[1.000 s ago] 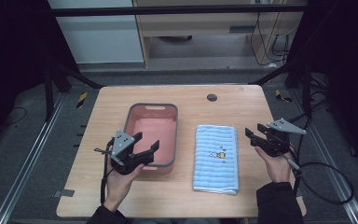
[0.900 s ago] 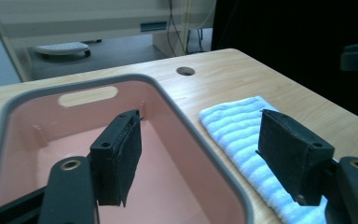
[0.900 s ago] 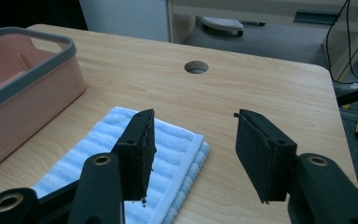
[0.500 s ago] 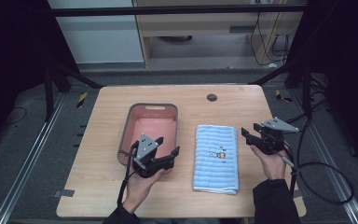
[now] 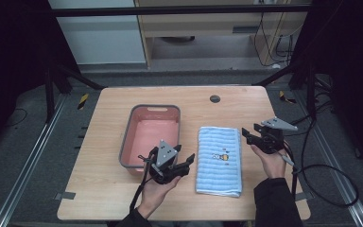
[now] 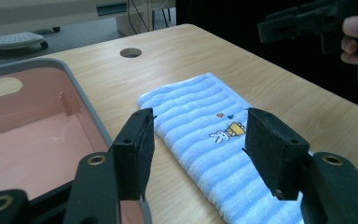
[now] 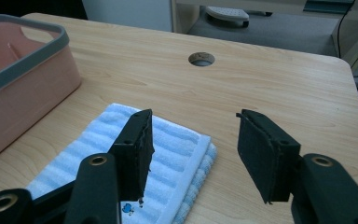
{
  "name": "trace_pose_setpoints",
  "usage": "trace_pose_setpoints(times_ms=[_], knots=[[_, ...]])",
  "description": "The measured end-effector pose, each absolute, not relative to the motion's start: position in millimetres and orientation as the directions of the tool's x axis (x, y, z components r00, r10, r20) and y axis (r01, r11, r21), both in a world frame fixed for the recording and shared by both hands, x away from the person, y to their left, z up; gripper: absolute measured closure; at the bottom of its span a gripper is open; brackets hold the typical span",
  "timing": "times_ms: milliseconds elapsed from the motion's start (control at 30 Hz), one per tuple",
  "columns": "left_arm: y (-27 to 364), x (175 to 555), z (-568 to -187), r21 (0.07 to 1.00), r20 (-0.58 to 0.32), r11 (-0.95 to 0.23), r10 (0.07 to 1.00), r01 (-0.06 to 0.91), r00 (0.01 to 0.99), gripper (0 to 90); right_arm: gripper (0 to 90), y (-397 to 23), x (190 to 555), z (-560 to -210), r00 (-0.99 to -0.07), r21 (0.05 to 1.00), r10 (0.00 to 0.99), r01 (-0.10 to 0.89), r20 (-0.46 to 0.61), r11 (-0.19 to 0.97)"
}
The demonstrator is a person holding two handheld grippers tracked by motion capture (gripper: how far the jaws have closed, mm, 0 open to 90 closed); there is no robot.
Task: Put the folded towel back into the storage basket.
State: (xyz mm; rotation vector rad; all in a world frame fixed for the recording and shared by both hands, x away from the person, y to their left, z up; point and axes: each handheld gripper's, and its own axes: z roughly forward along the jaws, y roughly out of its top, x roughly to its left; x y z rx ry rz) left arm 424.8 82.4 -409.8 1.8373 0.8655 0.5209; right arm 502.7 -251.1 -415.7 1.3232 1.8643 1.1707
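The high view is showing a folded blue striped towel [image 5: 219,160] lying flat just right of the pink plastic basin [image 5: 152,135], its long axis running from the table's near edge toward the far edge. Being soft, light and limp, it is likely asking for a pinch at a corner or folded edge. The left gripper [image 5: 184,164], its jaws just having been closing yet apart on nothing, is hovering between basin and towel; the right gripper [image 5: 246,136] is hanging open beyond the towel's far-right corner.

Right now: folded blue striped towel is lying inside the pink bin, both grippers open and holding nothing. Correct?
Not quite. The folded blue striped towel lies flat on the wooden table beside the pink bin, not inside it; the bin holds nothing, as the high view shows. The rest stands: the left gripper and right gripper are open and hold nothing.
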Motion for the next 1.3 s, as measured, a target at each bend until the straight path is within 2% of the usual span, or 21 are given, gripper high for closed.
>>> trace_pose_setpoints(times_ms=[700,1300], knots=[[55,421,-456,0.866,-0.053,-0.290,0.756,0.407,0.652,51.8,47.6,-244,524,-453,-0.341,0.844,0.939,0.513,0.033,0.156],[37,418,-497,0.806,-0.030,-0.366,0.759,0.465,0.650,56.4,50.1,-236,533,-482,-0.355,0.793,0.934,0.581,0.045,0.183]])
